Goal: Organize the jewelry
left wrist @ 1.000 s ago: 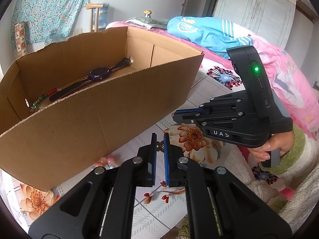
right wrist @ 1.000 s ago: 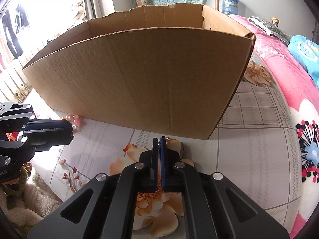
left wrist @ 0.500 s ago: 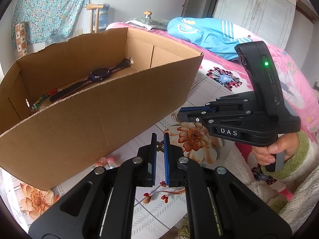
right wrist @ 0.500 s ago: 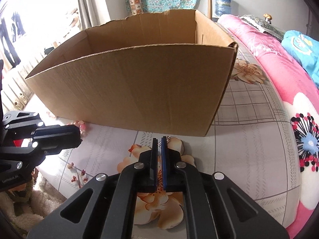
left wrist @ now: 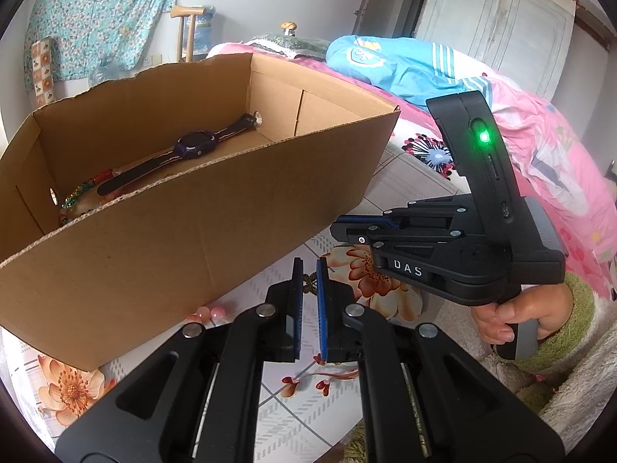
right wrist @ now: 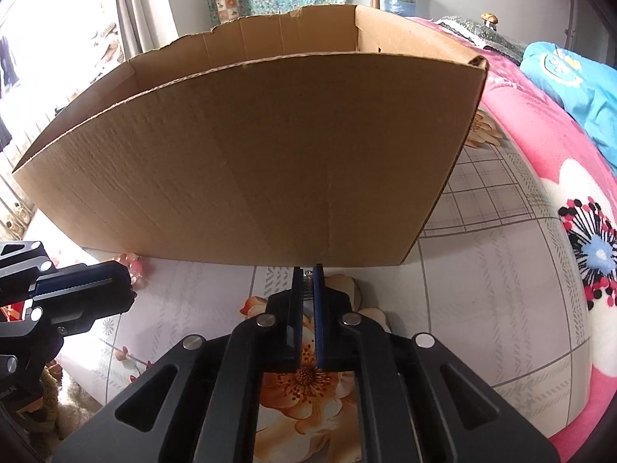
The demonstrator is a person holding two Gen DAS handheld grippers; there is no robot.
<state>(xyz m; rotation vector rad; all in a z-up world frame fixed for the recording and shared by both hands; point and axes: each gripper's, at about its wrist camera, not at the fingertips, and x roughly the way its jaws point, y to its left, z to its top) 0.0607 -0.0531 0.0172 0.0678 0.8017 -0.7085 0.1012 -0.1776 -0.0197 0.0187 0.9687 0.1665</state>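
A cardboard box (left wrist: 162,239) stands on a flowered cloth; it fills the right wrist view (right wrist: 250,162). Inside lie a dark blue watch (left wrist: 193,146) and a beaded bracelet (left wrist: 79,193). A pink bead piece (left wrist: 210,313) lies on the cloth by the box's near wall, also in the right wrist view (right wrist: 131,264). My left gripper (left wrist: 309,270) is nearly shut and holds nothing I can see. My right gripper (right wrist: 307,274) is shut on a small silvery jewelry piece (right wrist: 307,283) just in front of the box wall; it also shows in the left wrist view (left wrist: 339,229).
A bed with a pink flowered blanket (right wrist: 547,162) and blue clothing (left wrist: 393,65) lies to the right. A fluffy white rug (left wrist: 559,393) sits at the cloth's near edge. A wooden crutch (left wrist: 187,27) leans at the far wall.
The right gripper has dipped back down and closer to the box wall after rising half a second ago. The left gripper has stayed still.
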